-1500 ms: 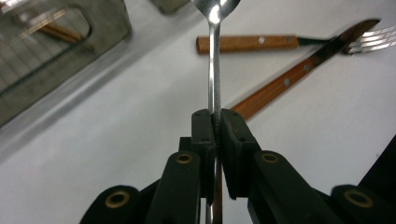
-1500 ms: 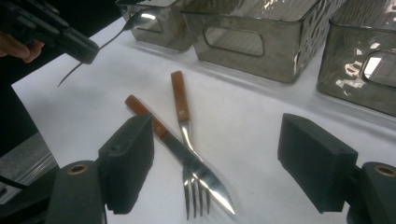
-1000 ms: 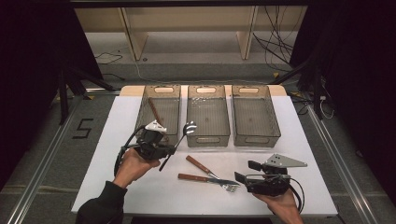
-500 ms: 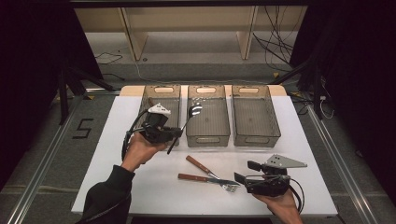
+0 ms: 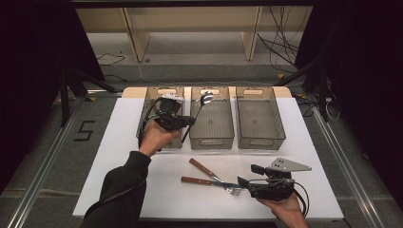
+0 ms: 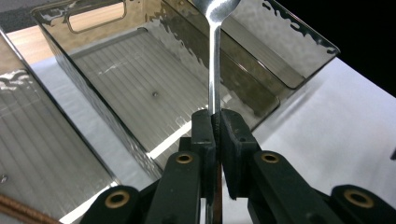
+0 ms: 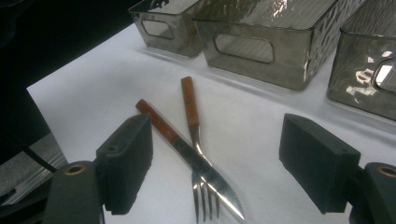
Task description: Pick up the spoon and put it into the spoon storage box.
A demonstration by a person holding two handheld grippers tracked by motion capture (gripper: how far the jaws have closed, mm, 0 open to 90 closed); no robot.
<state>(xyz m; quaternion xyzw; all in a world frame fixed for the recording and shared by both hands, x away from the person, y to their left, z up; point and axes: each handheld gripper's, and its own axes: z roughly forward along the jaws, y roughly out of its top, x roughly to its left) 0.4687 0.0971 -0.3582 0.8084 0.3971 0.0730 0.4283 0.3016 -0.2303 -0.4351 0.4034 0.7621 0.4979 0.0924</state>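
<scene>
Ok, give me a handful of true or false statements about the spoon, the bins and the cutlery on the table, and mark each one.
1. The left hand-held gripper is shut on the spoon. True.
2. The spoon's bowl hangs over the rightmost bin. False: in the high view it is over the middle bin; the right bin is beside it.
3. A fork and a knife, both with wooden handles, lie crossed on the white table. True.
4. The right hand-held gripper is clamped on the fork. False: its jaws stand open, with the fork and knife lying between and beyond them.
5. Three bins stand side by side at the table's far edge. True.
</scene>
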